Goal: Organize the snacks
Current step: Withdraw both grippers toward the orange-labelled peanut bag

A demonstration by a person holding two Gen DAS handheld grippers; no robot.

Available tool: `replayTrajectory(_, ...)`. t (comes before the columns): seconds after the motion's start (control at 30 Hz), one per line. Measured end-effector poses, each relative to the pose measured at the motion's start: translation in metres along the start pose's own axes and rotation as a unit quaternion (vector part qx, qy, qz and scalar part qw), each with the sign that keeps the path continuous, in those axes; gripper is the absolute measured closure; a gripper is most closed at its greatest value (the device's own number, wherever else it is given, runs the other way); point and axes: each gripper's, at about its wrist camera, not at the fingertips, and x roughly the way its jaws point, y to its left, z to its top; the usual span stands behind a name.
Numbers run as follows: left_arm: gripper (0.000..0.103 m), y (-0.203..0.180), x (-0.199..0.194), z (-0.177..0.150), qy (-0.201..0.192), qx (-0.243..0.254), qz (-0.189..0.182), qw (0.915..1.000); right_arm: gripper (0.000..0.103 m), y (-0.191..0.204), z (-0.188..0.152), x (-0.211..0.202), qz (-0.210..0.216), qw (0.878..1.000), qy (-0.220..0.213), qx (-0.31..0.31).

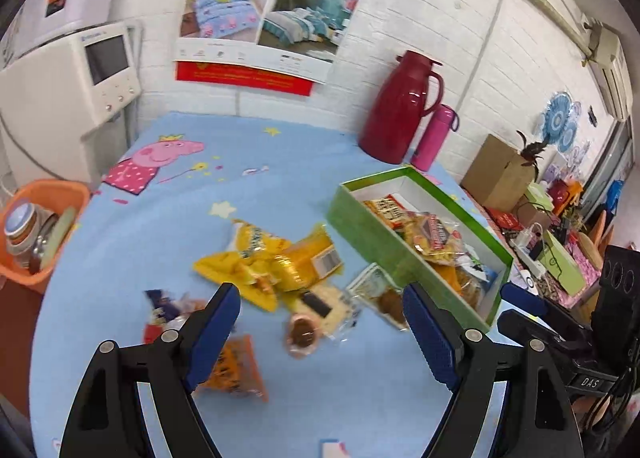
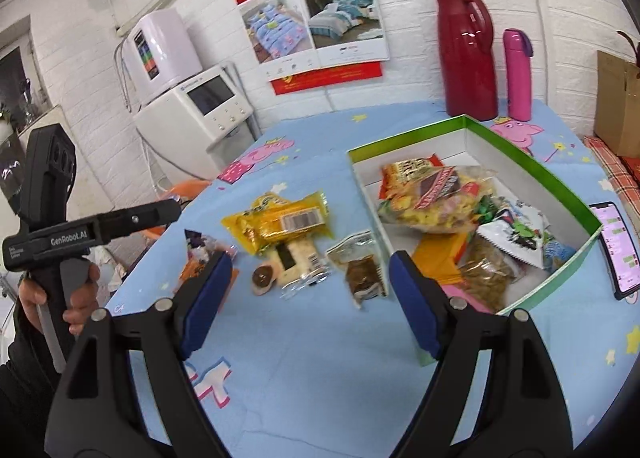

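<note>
Your left gripper (image 1: 320,322) and right gripper (image 2: 308,290) both hovering spread wide, gripping nothing. Green box (image 2: 540,174) sitting near tabletop's right edge, holding heap of snack packets (image 2: 440,198) (several overlapping). Yellow packet (image 2: 280,220) and small brown packet (image 2: 362,274) lying loose mid-tabletop, brown one just beside box wall. Phone (image 2: 616,246) lying beside box.

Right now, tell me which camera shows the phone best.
The right wrist view: the phone lies lit-screen up on the tablecloth, beside the green box. In the left wrist view I cannot make it out behind the box.
</note>
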Motion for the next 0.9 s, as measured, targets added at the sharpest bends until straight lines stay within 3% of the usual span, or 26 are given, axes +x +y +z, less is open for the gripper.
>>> replayTrajectory(0.2,0.018,0.053,-0.012,-0.029,0.014,-0.017,0.043,0.9988,0.022,0.039,-0.02,0.051,0.021,0.997,0.06,-0.033)
replayTrajectory(0.37,0.018,0.081,-0.01,-0.053,0.035,-0.041,0.029,0.9982,0.022,0.056,-0.034,0.092,0.021,0.994,0.098,-0.052)
replayTrajectory(0.53,0.018,0.088,-0.002,-0.069,0.044,-0.026,0.025,0.9984,0.038,0.062,-0.038,0.125,0.0,0.99,0.125,-0.071)
replayTrajectory(0.7,0.018,0.092,0.008,-0.075,0.057,-0.024,-0.01,0.998,0.042,0.078,-0.039,0.141,0.043,0.987,0.136,-0.072)
replayTrajectory(0.9,0.022,0.109,0.025,-0.066,0.068,-0.077,-0.062,0.9927,0.043,0.107,-0.051,0.156,0.078,0.977,0.157,-0.121)
